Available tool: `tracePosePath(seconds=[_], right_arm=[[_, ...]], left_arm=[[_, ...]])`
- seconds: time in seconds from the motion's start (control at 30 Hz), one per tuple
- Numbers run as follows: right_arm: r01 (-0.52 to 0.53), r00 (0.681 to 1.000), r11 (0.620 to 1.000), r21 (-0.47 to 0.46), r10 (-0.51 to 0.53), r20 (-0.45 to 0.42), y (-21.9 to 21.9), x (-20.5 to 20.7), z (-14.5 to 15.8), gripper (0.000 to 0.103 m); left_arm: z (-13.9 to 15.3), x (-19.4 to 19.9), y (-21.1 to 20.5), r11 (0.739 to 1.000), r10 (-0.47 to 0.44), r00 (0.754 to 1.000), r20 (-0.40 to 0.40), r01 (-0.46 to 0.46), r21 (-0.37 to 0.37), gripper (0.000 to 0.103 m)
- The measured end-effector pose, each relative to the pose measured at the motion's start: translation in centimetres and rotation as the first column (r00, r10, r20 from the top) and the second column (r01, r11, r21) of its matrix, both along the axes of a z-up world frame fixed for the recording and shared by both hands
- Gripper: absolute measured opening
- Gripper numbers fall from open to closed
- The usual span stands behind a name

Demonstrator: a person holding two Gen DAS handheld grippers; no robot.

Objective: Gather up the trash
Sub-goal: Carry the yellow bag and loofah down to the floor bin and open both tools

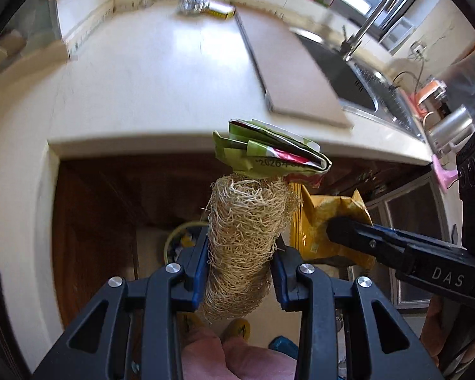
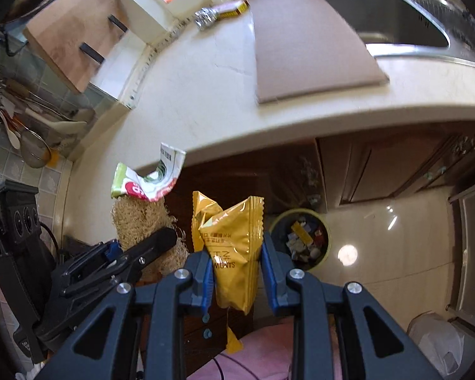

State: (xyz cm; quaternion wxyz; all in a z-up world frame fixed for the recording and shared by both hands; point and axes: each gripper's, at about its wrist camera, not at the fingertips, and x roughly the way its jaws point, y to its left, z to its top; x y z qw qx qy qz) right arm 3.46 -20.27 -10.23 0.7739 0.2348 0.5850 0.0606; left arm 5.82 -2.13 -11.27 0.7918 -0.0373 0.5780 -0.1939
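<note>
Now I am carrying trash to the bin (image 2: 299, 240), which sits on the floor below the counter edge (image 2: 300, 126). My left gripper (image 1: 240, 253) is clamped on a loofah scrubber (image 1: 240, 228) with a folded green wrapper (image 1: 269, 152) on its tip; my right gripper (image 2: 236, 253) pinches a yellow snack bag (image 2: 231, 237). Next, I judge, both must come over the bin and let go. Foil (image 2: 205, 17) and a yellow box (image 2: 232, 9) lie on the counter well above the bin, beside a cutting board (image 2: 310, 47).
</note>
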Motion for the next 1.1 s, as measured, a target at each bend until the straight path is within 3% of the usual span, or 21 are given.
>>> tracePosePath(seconds=[0.23,0.43,0.6,0.73,0.87,1.03,1.1], right_arm=[[0.043,0.988,0.999,0.019,-0.039,-0.149,-1.8,-1.6,-12.4,0.026],[0.028,0.977,1.0,0.015,-0.024,-0.21,-1.8,-2.1,-19.3,0.026],[-0.016,0.971,1.0,-0.021,0.011,-0.237,-0.9,-1.0,-25.8,0.026],[-0.026,0.962,0.999,-0.041,0.014,-0.272,-0.1,-0.1,-30.6,0.026],[-0.053,0.959,0.996,-0.069,0.032,-0.28,0.8,0.8,-33.4,0.032],[-0.065,0.959,0.993,-0.1,0.034,-0.28,1.8,1.9,-34.7,0.038],[-0.053,0.961,0.993,-0.105,0.022,-0.274,1.9,2.1,-34.3,0.038]], left_arm=[[-11.9,-2.0,-1.0,0.999,0.049,0.992,-0.119,-0.046,0.029,0.033],[-18.4,-2.5,-1.3,0.997,0.059,0.995,-0.086,-0.055,0.055,0.033],[-25.7,-1.4,-1.1,0.989,0.085,0.99,-0.117,-0.069,0.129,0.035],[-30.0,-0.4,-0.4,0.985,0.115,0.983,-0.14,-0.095,0.143,0.04],[-32.7,0.4,0.2,0.984,0.122,0.979,-0.166,-0.098,0.147,0.05],[-33.9,0.3,0.8,0.983,0.12,0.98,-0.159,-0.094,0.157,0.084],[-33.7,0.3,1.3,0.982,0.124,0.981,-0.151,-0.1,0.158,0.086]])
